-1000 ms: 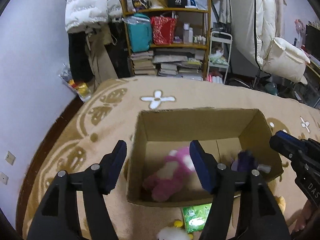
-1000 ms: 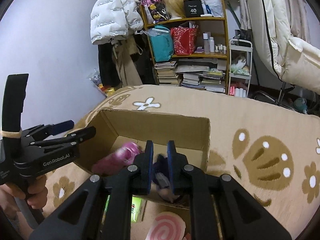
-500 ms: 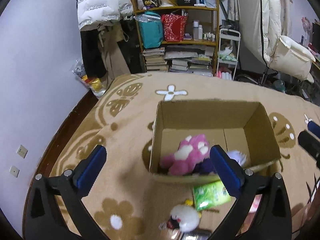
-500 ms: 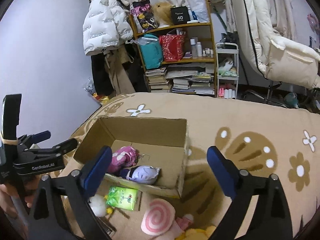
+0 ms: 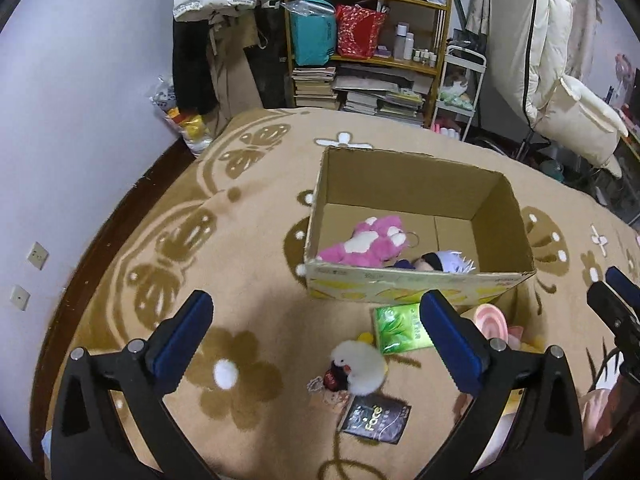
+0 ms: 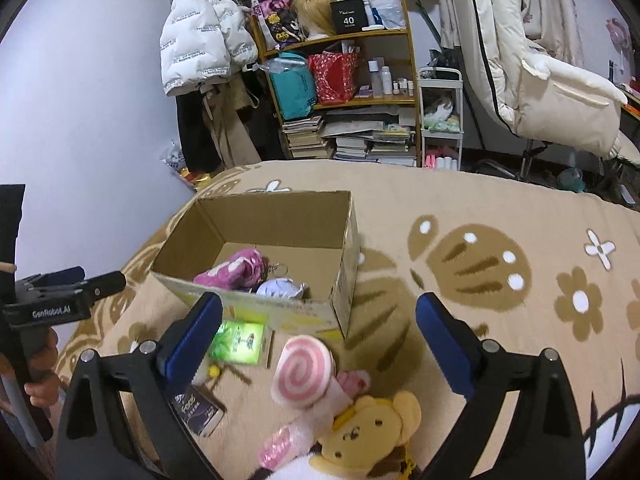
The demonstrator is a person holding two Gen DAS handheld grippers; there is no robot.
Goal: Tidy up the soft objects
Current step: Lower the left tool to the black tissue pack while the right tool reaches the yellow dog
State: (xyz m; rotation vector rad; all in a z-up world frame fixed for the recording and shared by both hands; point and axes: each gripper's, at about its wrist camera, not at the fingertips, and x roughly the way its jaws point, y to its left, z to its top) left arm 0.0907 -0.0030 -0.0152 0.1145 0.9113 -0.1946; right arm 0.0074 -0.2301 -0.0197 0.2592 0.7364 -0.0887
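Observation:
An open cardboard box (image 5: 416, 286) (image 6: 346, 264) stands on the carpet. In it lie a pink plush (image 5: 366, 242) (image 6: 236, 268) and a purple-white doll (image 5: 444, 262) (image 6: 280, 290). In front of the box lie a white fluffy plush (image 5: 360, 366), a green packet (image 5: 400, 328) (image 6: 238, 338), a pink swirl lollipop plush (image 6: 304, 372) (image 5: 490, 318) and a yellow bear plush (image 6: 368, 432). My left gripper (image 5: 316, 340) is open and empty above the white plush. My right gripper (image 6: 320, 336) is open and empty above the lollipop plush.
A black packet (image 5: 374, 418) (image 6: 196, 410) lies on the carpet near the toys. A shelf with books and bags (image 5: 368, 40) (image 6: 344, 80) stands at the back. A white coat on a chair (image 6: 552, 80) is at the right.
My right gripper opened and let go of the purple-white doll, which now lies in the box. Both grippers pulled back and up from the box; the left opened wider.

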